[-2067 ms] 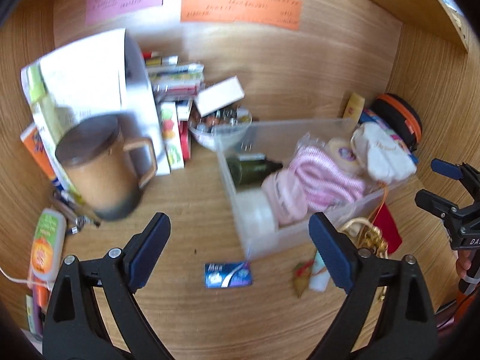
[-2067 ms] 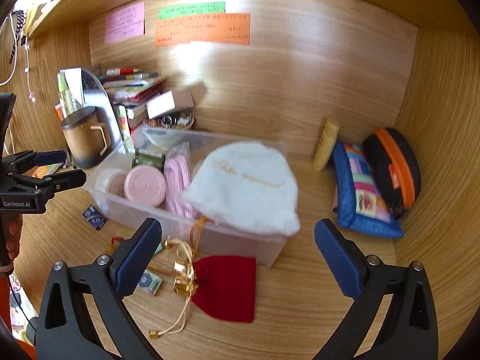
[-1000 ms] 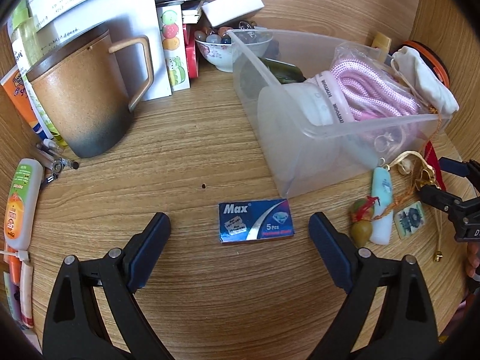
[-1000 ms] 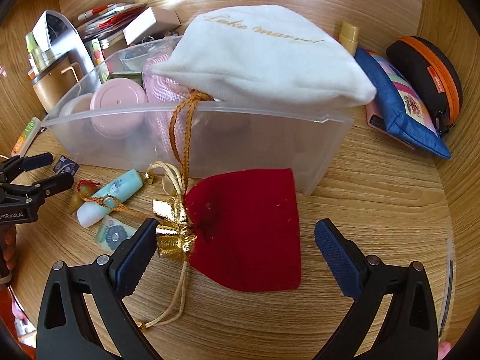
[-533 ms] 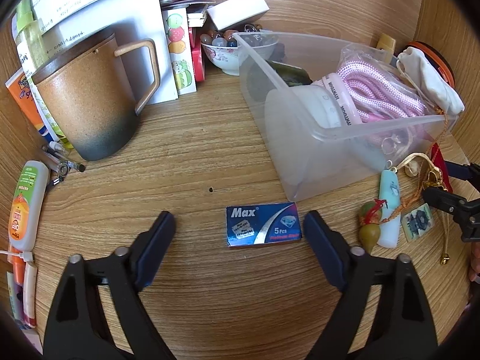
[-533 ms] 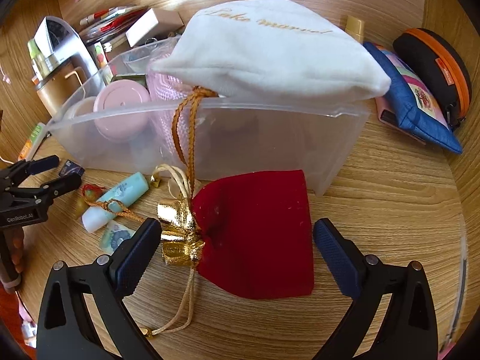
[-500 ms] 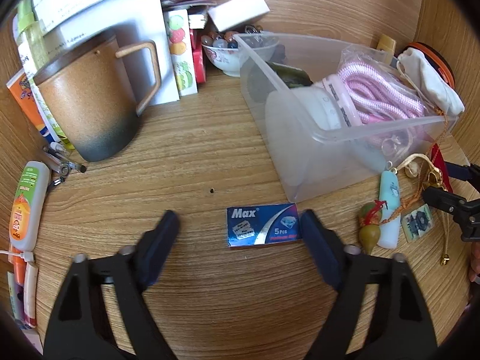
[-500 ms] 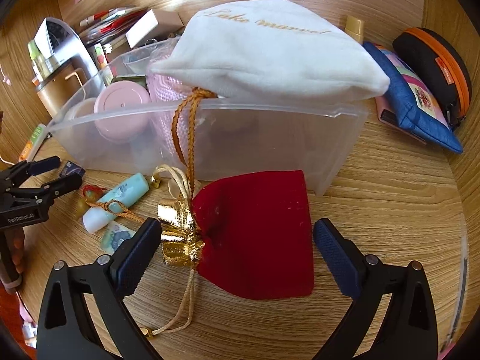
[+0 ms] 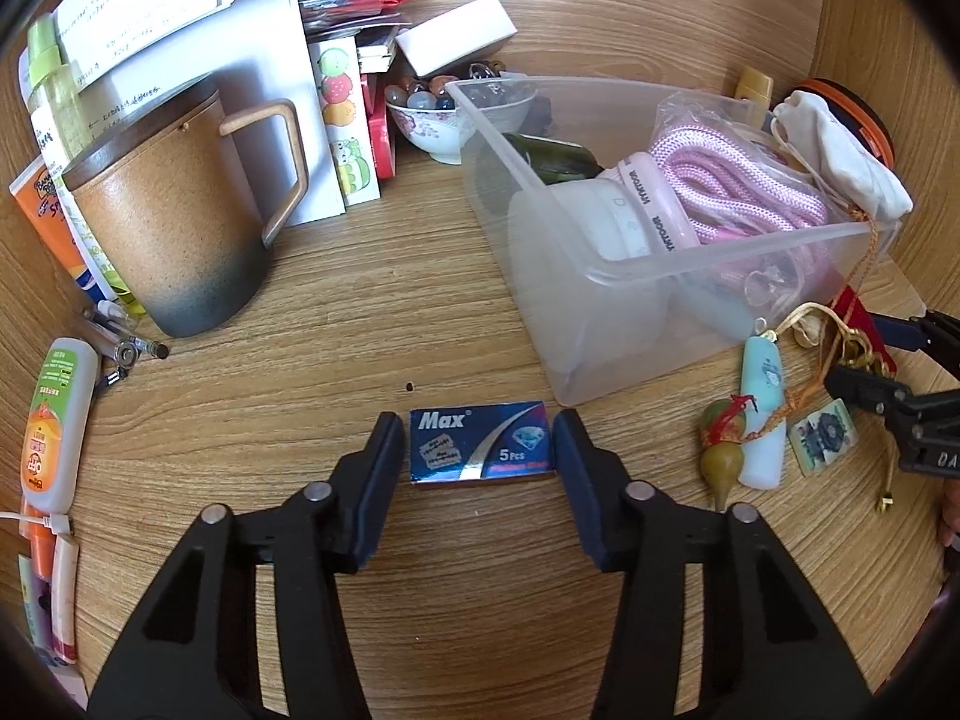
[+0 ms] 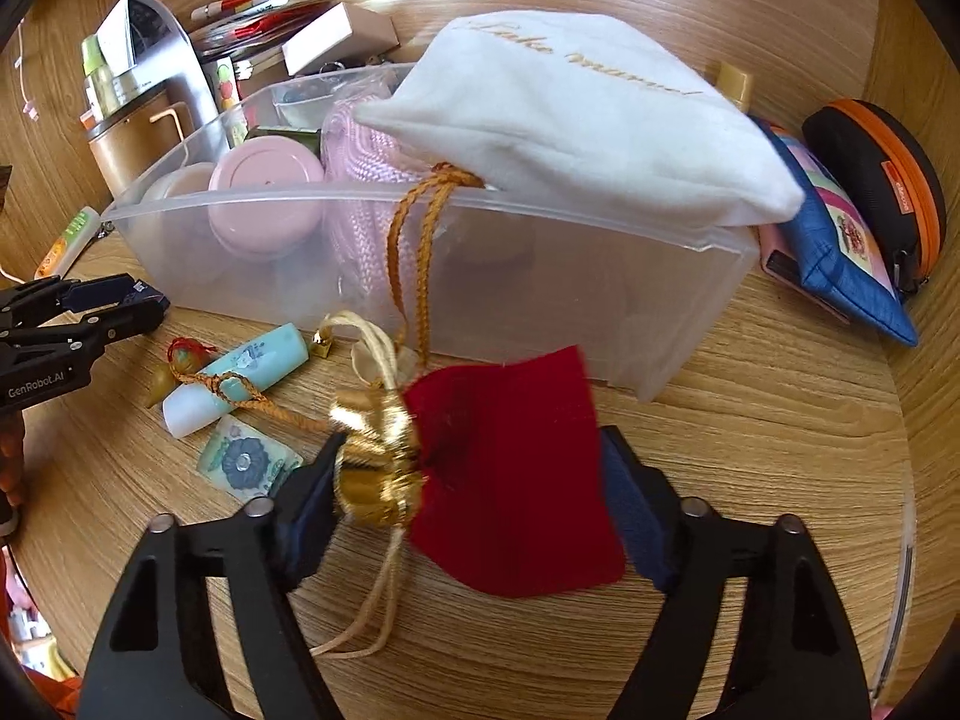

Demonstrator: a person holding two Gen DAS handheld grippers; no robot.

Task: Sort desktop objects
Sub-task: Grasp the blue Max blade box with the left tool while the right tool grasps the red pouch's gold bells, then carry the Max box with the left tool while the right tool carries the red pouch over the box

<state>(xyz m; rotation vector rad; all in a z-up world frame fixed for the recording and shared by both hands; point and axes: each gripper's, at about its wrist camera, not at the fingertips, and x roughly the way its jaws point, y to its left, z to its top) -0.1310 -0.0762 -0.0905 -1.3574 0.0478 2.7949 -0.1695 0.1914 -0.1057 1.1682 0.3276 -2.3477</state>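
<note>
Blue razor-blade box (image 9: 480, 444) sits low in the centre of my left wrist view, flat on the wooden desk (image 9: 360, 312), with my left gripper (image 9: 477, 450) closed against both its short ends. In the right wrist view, my right gripper (image 10: 468, 480) clamps the red velvet pouch (image 10: 510, 480) at lower centre, just in front of the clear plastic bin (image 10: 540, 288), whose right end bears a white drawstring bag (image 10: 570, 114).

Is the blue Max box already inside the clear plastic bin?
No, the blue Max box lies on the desk between the left gripper's fingers, outside the clear bin.
</note>
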